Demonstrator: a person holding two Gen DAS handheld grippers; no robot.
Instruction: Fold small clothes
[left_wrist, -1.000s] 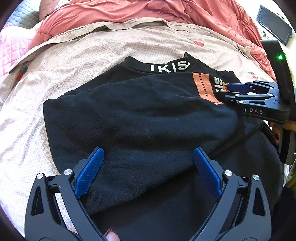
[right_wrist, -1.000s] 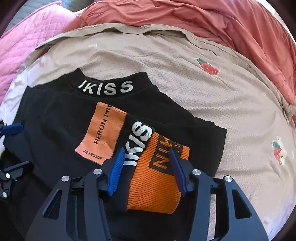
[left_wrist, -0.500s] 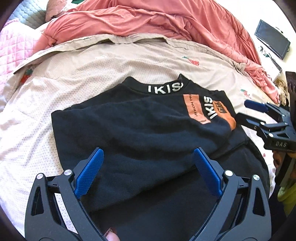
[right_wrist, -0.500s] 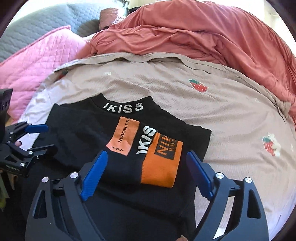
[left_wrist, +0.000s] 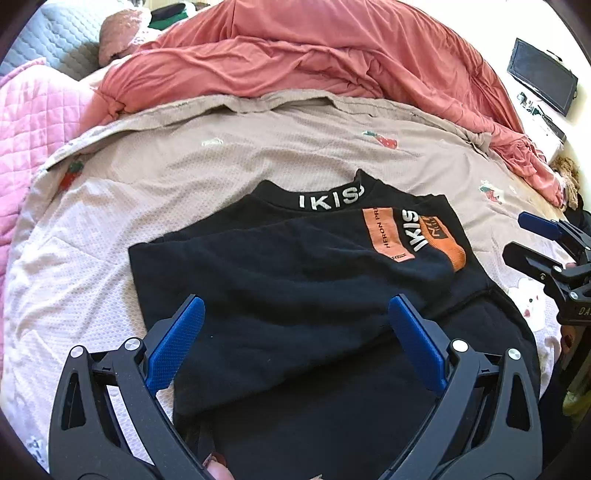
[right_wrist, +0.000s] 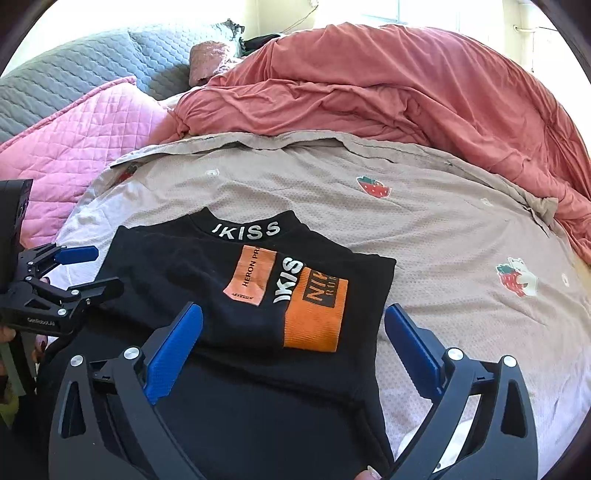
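The black sweatshirt (right_wrist: 221, 288) is lying folded on the beige blanket (right_wrist: 424, 229); the right gripper (right_wrist: 291, 350) is opening wide above it, gripping nothing; the left gripper (left_wrist: 295, 343) is gaping too, empty; only the left view is showing a monitor (left_wrist: 541, 75) beyond the blanket.

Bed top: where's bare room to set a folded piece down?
Free: beige sheet between the black sweatshirt and the red duvet, plus the strip right of the sweatshirt. Crowded: the near edge, with sweatshirt and both grippers.
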